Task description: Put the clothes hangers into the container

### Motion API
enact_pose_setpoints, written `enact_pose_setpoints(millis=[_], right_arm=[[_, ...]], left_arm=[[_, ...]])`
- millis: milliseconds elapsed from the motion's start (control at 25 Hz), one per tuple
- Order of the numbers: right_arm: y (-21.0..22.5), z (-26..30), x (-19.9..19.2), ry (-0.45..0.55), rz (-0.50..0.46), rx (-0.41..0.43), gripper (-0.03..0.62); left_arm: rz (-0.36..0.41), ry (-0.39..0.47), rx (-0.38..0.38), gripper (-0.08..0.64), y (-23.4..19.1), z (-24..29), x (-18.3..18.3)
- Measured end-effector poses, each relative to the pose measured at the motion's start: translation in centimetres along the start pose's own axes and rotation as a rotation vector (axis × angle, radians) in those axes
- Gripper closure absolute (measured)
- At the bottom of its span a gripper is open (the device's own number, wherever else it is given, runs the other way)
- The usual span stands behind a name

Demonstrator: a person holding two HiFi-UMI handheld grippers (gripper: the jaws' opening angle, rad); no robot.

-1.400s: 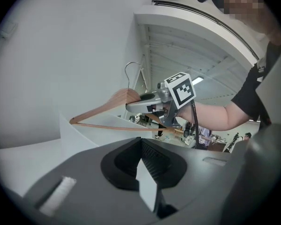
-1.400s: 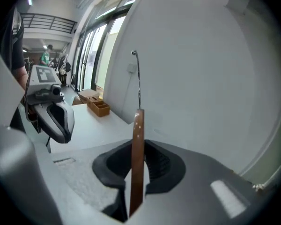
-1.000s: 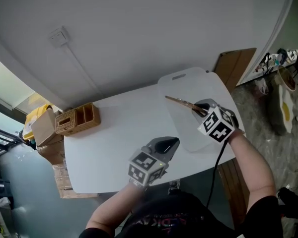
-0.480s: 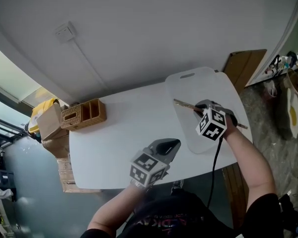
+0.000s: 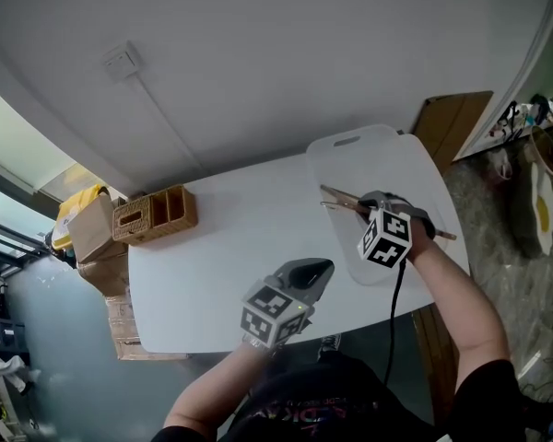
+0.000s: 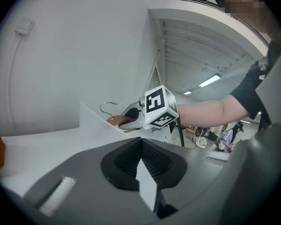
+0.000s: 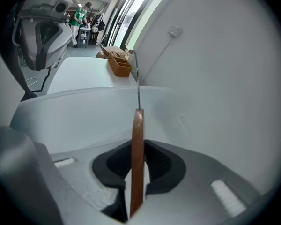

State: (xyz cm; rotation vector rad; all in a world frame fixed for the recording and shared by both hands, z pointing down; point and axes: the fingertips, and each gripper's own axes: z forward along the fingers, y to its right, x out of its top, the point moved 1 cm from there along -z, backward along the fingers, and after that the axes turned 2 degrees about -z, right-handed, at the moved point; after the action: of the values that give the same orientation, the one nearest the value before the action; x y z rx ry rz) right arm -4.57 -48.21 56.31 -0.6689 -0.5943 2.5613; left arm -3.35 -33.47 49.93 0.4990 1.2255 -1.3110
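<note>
Right gripper (image 5: 369, 205) pinching wooden hanger (image 5: 337, 194), long axis left-right across container (image 5: 396, 159). Left gripper (image 5: 315, 271) pressed shut, empty, near-left of it.

Open table (image 5: 230, 238) between wicker box (image 5: 155, 215) and container (image 5: 396, 164)

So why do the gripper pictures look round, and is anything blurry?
Left and right gripper views: fisheye lenses, so edges go black and lines bend. Right gripper view: the wooden hanger near the lens looks soft. Head view: sharp, evenly lit.
</note>
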Motion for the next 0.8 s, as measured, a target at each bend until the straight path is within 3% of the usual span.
enact_pose_setpoints(millis=[360, 600, 800], right_arm=[[-1.7, 0.1, 0.0, -0.066, -0.116, -0.023, 0.532], [-1.8, -1.2, 0.2, -0.091, -0.121, -0.06, 0.506], [-1.8, -5.0, 1.4, -0.062, -0.101, -0.156, 0.505]], left_arm=[[0.003, 0.003, -0.017, 0.555, 0.3, -1.5, -0.1], [0.017, 0.0, -0.03, 0.555, 0.4, -3.0, -0.2], [0.035, 0.018, -0.064, 0.555, 1.0, -3.7, 0.4]])
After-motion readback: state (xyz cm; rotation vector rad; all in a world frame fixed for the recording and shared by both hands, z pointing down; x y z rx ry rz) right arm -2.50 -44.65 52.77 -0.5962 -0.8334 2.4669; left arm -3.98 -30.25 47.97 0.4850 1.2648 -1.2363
